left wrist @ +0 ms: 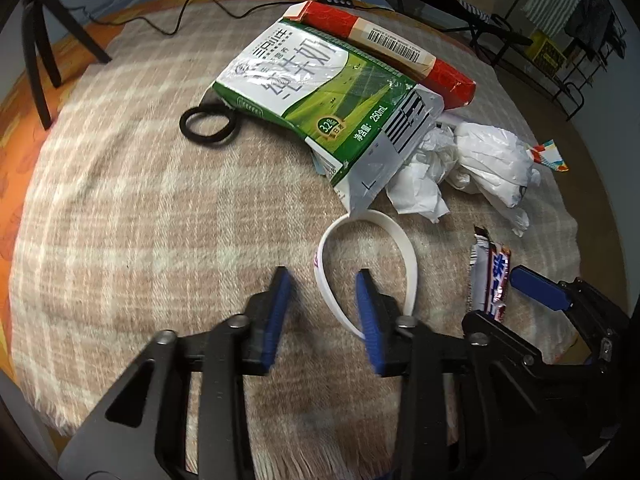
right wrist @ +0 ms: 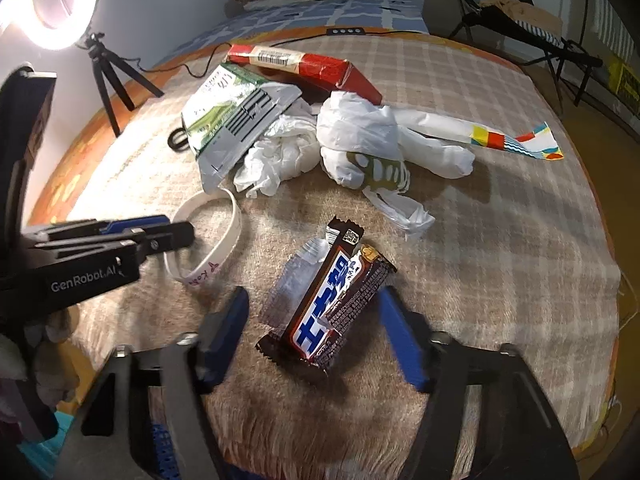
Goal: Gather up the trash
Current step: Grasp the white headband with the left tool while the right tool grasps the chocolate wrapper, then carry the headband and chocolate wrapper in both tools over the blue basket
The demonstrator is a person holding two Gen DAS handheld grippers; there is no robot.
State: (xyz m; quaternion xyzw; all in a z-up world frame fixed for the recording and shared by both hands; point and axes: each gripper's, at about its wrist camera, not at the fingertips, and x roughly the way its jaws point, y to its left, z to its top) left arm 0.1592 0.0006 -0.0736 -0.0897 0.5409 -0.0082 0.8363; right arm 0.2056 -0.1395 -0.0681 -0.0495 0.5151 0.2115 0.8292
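A white wristband [left wrist: 408,256] lies on the beige plaid blanket [left wrist: 140,220]. My left gripper [left wrist: 322,272] is down over it with the band's left strand between its blue pads, which stand apart from the strand; the right finger is inside the loop. From the right wrist view the left gripper [right wrist: 180,230] shows side-on above the wristband [right wrist: 236,216]. A brown, blue and white chocolate bar wrapper [right wrist: 332,312] lies between the pads of my right gripper [right wrist: 312,292], with a small gap on each side. The same wrapper [left wrist: 496,276] shows by the right gripper's pad [left wrist: 536,288].
Behind lie a flattened green milk carton [left wrist: 320,80], a red box [left wrist: 384,44], crumpled tissue [left wrist: 428,168], a white plastic bag [left wrist: 496,160], a colourful strip [right wrist: 536,144] and a black hair tie [left wrist: 208,122]. A tripod [right wrist: 112,76] with a ring light stands far left.
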